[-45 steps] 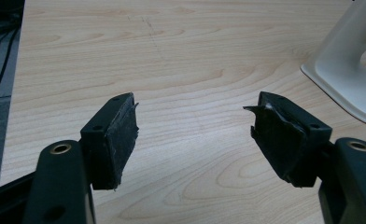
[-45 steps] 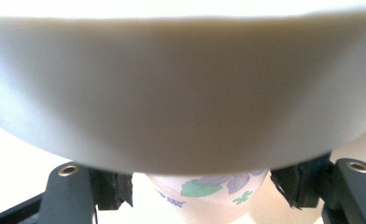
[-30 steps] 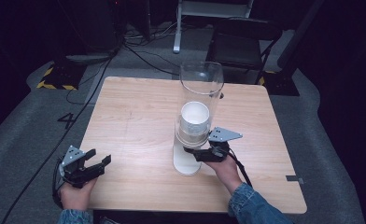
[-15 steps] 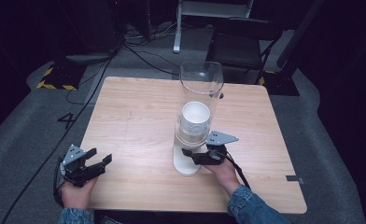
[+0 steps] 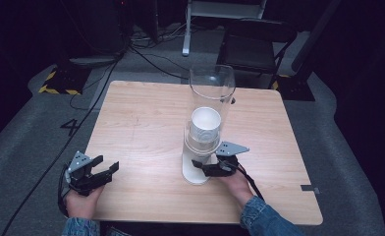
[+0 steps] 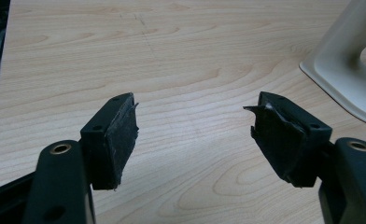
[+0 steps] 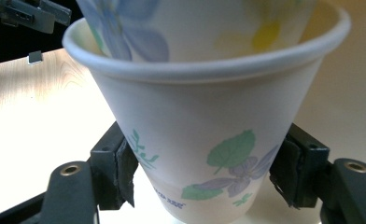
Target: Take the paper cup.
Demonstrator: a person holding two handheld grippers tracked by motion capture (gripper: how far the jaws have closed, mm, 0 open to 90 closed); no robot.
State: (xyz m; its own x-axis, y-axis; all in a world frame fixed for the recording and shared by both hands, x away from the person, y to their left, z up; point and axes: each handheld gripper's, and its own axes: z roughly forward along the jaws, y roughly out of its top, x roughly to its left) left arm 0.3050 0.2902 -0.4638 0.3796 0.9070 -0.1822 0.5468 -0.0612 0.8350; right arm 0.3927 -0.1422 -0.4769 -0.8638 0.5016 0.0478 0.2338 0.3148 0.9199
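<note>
Wooden table (image 5: 146,123) carries it all. At its left, near edge we rest our left gripper (image 5: 98,173), jaws wide apart and empty, out of the way. To the right stands a clear cup dispenser (image 5: 207,105) on its white base (image 6: 354,60). Beneath its tube our right gripper (image 7: 204,179) clamps the bottom paper cup (image 7: 204,140) low on both sides, likely to draw it free.

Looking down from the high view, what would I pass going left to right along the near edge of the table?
Left claw held open over the table → bare wooden table → white base of the cup dispenser → right claw closed on the lowest paper cup → its hand.
</note>
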